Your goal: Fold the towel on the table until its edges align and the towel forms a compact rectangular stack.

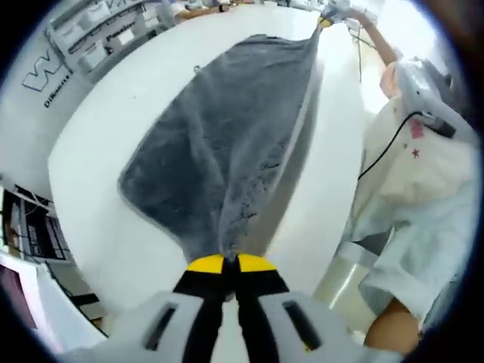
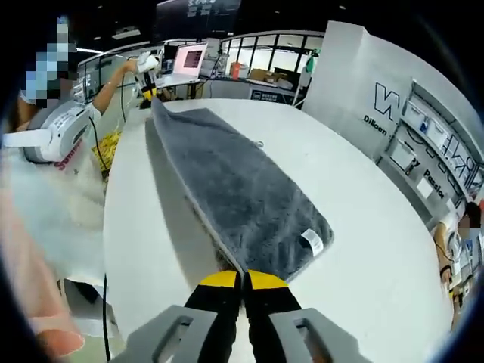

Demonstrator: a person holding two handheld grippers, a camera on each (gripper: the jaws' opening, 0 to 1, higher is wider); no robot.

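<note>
In the left gripper view, the left gripper (image 1: 231, 266) is closest, and its yellow-tipped jaws are pinched tight on one corner of the grey towel (image 1: 219, 147). The towel stretches away from there, lifted along one edge, with the rest lying on the white tabletop (image 1: 113, 136). At the far end the right gripper (image 1: 327, 20) holds another corner up. A person in a pale top (image 1: 423, 197) stands beside the tabletop in this view. In the right gripper view, the right gripper (image 2: 243, 281) has its jaws squeezed on a towel (image 2: 234, 189) corner too. This view shows a small white tag (image 2: 311, 241) on the towel near the jaws. Far off, the left gripper (image 2: 149, 66) holds the other end, with an arm reaching to it. The tabletop (image 2: 363, 227) is round and white. Behind it are a white wall with letters (image 2: 389, 106), shelves with boxes (image 2: 442, 162), and a screen (image 2: 189, 59) at the back of the room.
</note>
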